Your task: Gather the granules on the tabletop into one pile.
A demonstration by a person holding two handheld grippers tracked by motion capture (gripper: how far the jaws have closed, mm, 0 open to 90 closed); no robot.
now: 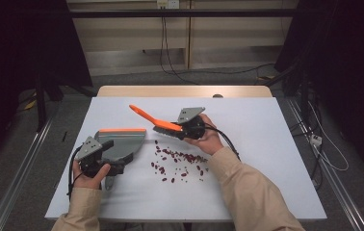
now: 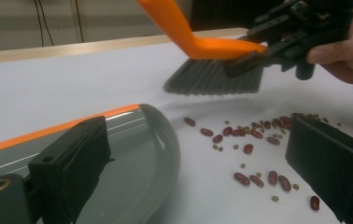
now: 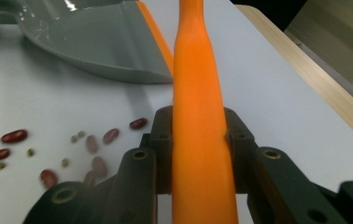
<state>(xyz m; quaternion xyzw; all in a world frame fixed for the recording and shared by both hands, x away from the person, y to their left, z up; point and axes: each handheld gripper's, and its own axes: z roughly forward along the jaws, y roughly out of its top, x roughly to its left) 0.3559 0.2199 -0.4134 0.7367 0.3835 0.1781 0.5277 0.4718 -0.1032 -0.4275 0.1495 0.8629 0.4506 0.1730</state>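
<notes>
Above the scattered kidney beans, my right gripper clamps the light, stiff orange brush by its head; my left gripper grips the dustpan handle, I judge.

Left gripper view: grey dustpan at left on the white counter; red beans scattered right; orange brush raised beyond.
</notes>
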